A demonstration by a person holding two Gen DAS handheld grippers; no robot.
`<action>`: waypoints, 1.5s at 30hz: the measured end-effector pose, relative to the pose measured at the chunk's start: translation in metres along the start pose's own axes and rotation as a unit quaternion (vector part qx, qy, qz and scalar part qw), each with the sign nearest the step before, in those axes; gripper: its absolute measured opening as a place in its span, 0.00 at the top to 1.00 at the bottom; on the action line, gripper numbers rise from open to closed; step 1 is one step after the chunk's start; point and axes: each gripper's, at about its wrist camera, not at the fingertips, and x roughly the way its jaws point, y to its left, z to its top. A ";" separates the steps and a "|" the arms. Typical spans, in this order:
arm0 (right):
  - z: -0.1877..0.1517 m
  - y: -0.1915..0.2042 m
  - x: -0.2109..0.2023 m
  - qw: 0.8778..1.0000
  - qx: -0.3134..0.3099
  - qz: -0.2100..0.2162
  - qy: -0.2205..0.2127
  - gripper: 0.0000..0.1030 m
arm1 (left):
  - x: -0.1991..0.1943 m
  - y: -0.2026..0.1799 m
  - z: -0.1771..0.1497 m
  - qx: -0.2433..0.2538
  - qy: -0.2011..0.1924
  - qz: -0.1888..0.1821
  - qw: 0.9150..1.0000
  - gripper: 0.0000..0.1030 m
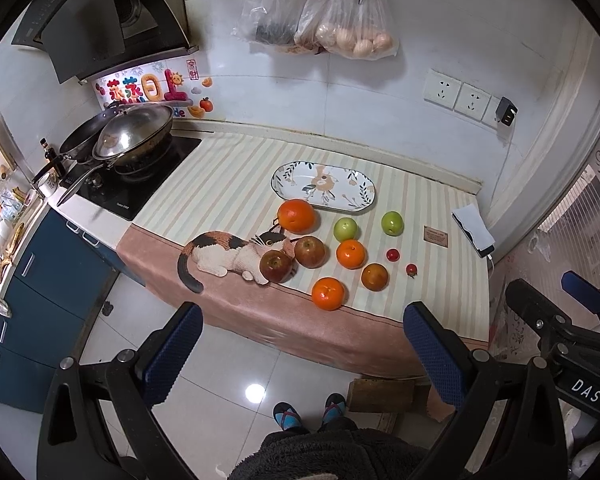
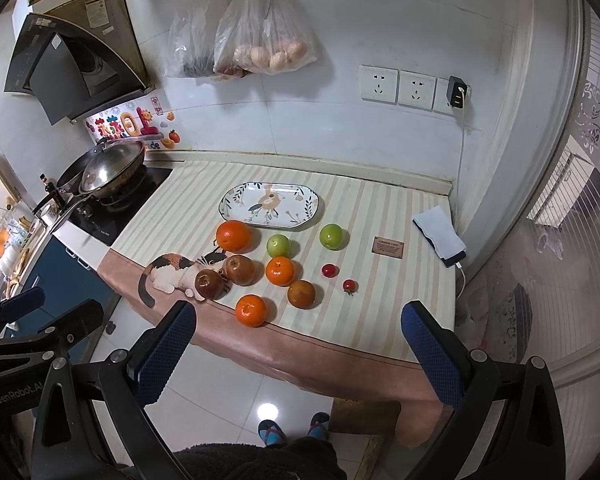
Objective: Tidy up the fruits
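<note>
Several fruits lie on a striped tablecloth (image 1: 228, 168): a big orange (image 1: 296, 215) (image 2: 233, 235), two green apples (image 1: 345, 229) (image 1: 392, 223), two red apples (image 1: 309, 251) (image 1: 276, 266), smaller oranges (image 1: 351, 254) (image 1: 328, 293), a darker orange fruit (image 1: 374, 276) and two cherry tomatoes (image 1: 393, 255) (image 1: 411, 269). An empty oval flowered plate (image 1: 323, 187) (image 2: 271, 204) sits behind them. My left gripper (image 1: 304, 348) and right gripper (image 2: 300, 344) are both open and empty, held above the floor in front of the table.
A stove with a wok (image 1: 132, 132) stands left of the table. A phone (image 1: 474, 232) and a small card (image 1: 436, 236) lie at the right end. Plastic bags (image 1: 340, 20) hang on the wall. My slippered feet (image 1: 308, 414) stand on the floor below.
</note>
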 end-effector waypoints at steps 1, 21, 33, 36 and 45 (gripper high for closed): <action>0.001 0.000 0.000 1.000 0.000 0.001 0.000 0.00 | -0.002 0.002 0.002 -0.001 0.000 0.000 1.000 0.00; 0.001 0.010 -0.001 1.000 0.012 0.002 -0.007 0.00 | -0.002 0.001 0.001 0.000 -0.002 0.000 1.000 0.00; 0.004 0.013 0.049 0.996 0.092 0.011 -0.007 0.00 | 0.052 0.050 0.037 -0.006 -0.011 0.046 0.999 0.00; 0.003 0.016 0.078 0.995 0.097 0.009 0.010 0.00 | 0.082 0.062 0.042 -0.003 0.006 0.060 0.998 0.00; 0.007 0.024 0.211 0.988 0.103 0.020 0.116 0.00 | 0.192 0.077 0.056 0.006 0.105 0.083 0.991 0.00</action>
